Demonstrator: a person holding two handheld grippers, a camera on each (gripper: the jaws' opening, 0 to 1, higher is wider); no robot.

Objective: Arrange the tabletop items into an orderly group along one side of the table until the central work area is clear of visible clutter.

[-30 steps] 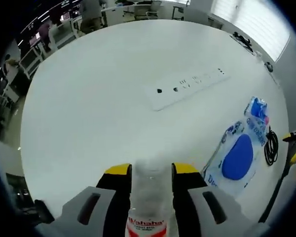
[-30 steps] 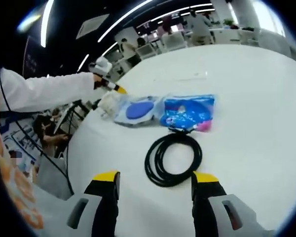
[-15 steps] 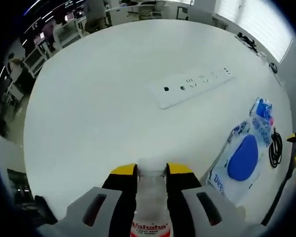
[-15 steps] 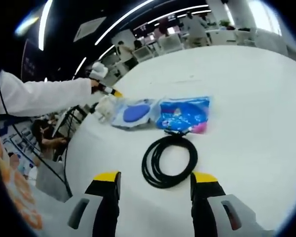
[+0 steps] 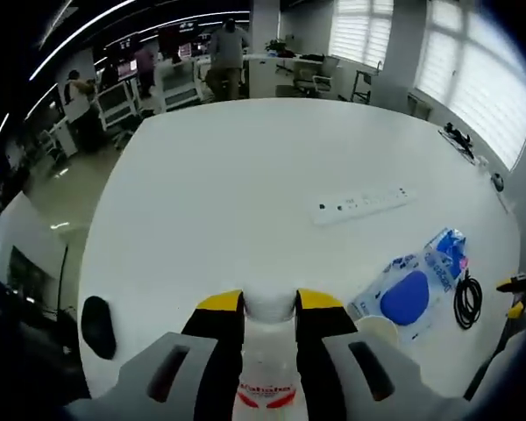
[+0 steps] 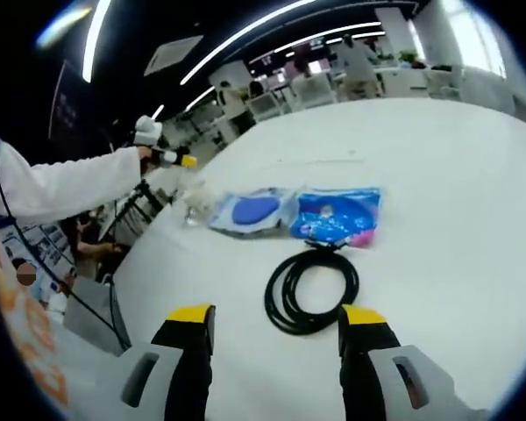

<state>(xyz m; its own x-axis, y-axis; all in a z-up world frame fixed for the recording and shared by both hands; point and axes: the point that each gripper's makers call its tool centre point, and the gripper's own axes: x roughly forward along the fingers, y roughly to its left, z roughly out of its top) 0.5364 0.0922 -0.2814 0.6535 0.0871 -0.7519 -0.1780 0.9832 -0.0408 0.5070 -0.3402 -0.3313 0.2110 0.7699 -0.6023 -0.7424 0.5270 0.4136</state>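
White round table [image 5: 245, 193], office behind; left gripper [image 5: 269, 303] clamps bottle [image 5: 268, 351]; right gripper [image 6: 277, 317] apart.

1. Both views are bright; daylight enters through blinds [image 5: 473, 79] at the upper right of the left gripper view.
2. Ceiling light strips [image 6: 245, 39] glare across the dark upper left of the right gripper view.
3. The white desk [image 5: 245, 193] is evenly lit, with soft, faint shadows.
4. Fisheye distortion bends straight lines near the edges.
5. Distant background is soft and slightly blurred.
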